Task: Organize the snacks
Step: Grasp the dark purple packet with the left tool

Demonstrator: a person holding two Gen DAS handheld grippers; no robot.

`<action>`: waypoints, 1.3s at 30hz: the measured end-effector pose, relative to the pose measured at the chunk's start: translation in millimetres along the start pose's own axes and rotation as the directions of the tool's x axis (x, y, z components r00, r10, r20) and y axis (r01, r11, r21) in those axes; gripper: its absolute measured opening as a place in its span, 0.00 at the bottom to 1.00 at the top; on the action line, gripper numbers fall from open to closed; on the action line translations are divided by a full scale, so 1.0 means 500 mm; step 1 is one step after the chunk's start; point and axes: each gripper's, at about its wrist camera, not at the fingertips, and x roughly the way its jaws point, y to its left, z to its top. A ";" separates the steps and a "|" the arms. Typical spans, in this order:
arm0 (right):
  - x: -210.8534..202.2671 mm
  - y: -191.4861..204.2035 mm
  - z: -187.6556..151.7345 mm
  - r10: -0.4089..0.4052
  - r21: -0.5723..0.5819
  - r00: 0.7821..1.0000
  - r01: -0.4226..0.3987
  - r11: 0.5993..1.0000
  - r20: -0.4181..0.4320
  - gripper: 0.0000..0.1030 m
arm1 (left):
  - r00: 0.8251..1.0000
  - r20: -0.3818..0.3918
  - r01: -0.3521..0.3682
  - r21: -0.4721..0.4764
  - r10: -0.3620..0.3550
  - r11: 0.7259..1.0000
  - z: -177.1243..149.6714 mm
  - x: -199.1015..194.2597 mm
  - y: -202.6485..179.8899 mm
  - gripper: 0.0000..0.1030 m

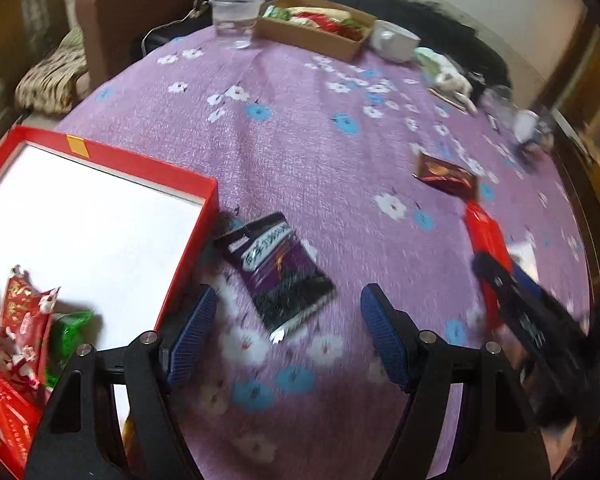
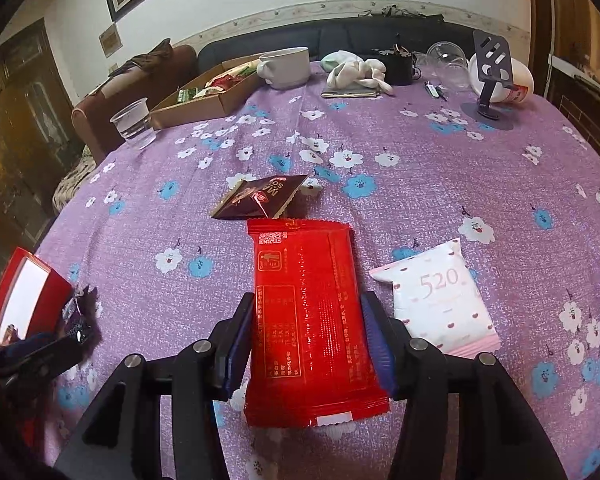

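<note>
Your right gripper (image 2: 306, 334) pinches the red packet (image 2: 306, 320) mid-sides, apparently firm; it's light, slick, crinkly, so hold gently; left gripper (image 1: 288, 336) gapes empty over the dark packet (image 1: 278, 274).

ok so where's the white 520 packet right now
In the right wrist view the white 520 packet lies flat on the purple tablecloth, just right of the red packet between the right gripper fingers.

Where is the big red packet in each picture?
Left wrist: the red packet sits at the right edge, blurred, in the right gripper.
Right wrist: bottom centre, pinched between the blue pads.
Shared landmark: the brown packet just beyond it.
</note>
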 end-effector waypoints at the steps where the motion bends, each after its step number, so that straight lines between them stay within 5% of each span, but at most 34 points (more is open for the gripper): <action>1: 0.001 -0.003 0.001 0.006 0.007 1.000 -0.006 1.000 -0.002 0.53 | 1.000 0.005 -0.013 0.004 0.013 1.000 0.007 0.007 -0.006 0.73; 8: 0.001 -0.017 0.008 0.051 0.060 0.999 -0.050 0.997 -0.010 0.53 | 0.999 -0.001 0.033 0.160 -0.033 0.987 0.017 0.038 -0.057 0.72; 13: 0.001 -0.020 0.010 0.061 0.070 0.998 -0.060 0.996 -0.010 0.54 | 0.973 -0.078 0.232 0.283 -0.219 0.931 -0.015 0.012 -0.108 0.67; 18: 0.001 -0.020 0.009 0.061 0.070 0.998 -0.060 0.996 -0.007 0.54 | 0.995 0.006 0.098 0.265 -0.103 0.959 -0.006 -0.012 -0.087 0.67; 24: 0.001 -0.016 0.009 0.053 0.061 0.999 -0.053 0.997 -0.005 0.54 | 0.995 -0.055 0.087 0.169 -0.079 0.982 0.002 0.010 -0.087 0.70; 28: 0.001 -0.019 0.009 0.060 0.068 0.998 -0.059 0.996 -0.006 0.54 | 0.998 -0.041 0.048 0.223 -0.039 0.974 -0.005 0.026 -0.111 0.72; 33: 0.002 -0.020 0.009 0.061 0.070 0.998 -0.060 0.996 -0.006 0.54 | 0.999 -0.005 0.040 0.376 -0.041 0.926 -0.027 0.031 -0.155 0.72; 39: 0.001 -0.022 0.008 0.060 0.075 0.998 -0.060 0.995 -0.006 0.52 | 0.994 0.034 0.079 0.426 -0.103 0.901 -0.024 0.021 -0.162 0.34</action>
